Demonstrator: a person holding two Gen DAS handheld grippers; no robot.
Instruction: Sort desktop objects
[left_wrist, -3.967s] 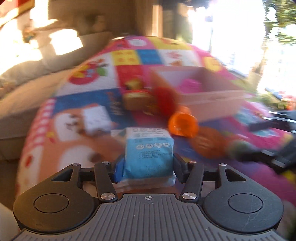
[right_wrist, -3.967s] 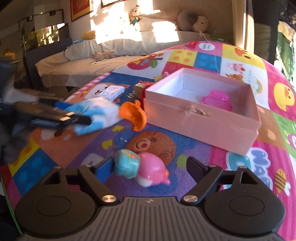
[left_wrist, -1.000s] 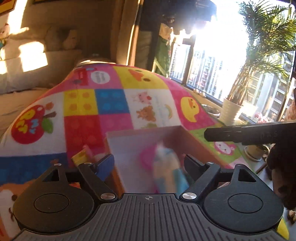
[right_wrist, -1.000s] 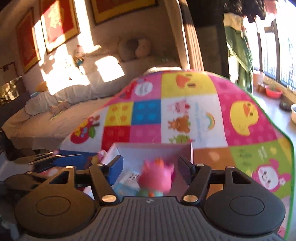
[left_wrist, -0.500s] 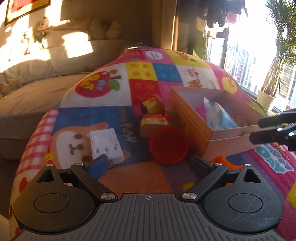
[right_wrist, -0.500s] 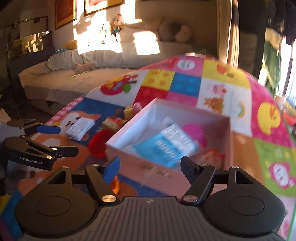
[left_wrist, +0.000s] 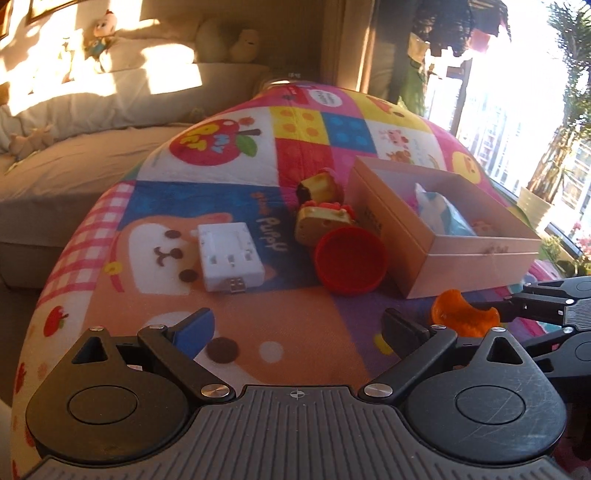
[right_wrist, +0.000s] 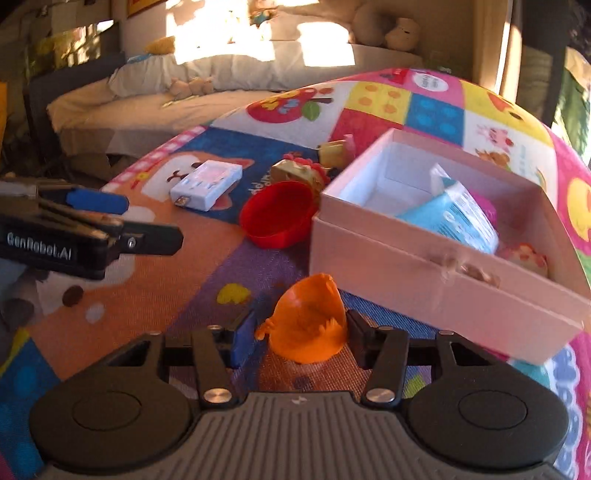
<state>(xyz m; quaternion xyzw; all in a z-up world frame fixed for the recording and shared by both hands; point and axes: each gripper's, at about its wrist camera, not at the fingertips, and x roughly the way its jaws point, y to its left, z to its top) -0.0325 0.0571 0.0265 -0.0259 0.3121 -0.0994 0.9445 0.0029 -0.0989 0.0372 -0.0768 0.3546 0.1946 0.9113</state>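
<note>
**Orange cup between our right jaws**

Orange plastic, a small cup (right_wrist: 309, 324) on its side, lies between our right gripper (right_wrist: 301, 338) fingers, whose jaws are closing; whether the pads already press it, we cannot tell. Just ahead and right stands the pink box (right_wrist: 424, 266), holding a blue packet (right_wrist: 458, 218). Our left gripper (left_wrist: 297, 328) hangs wide open, nothing between its 2 fingers. Ahead of it lie a white charger (left_wrist: 229, 256) and a red cup (left_wrist: 349, 260), which rests against the box beside 2 yellow toys (left_wrist: 323, 218) on the patchwork mat (left_wrist: 236, 317).
</note>
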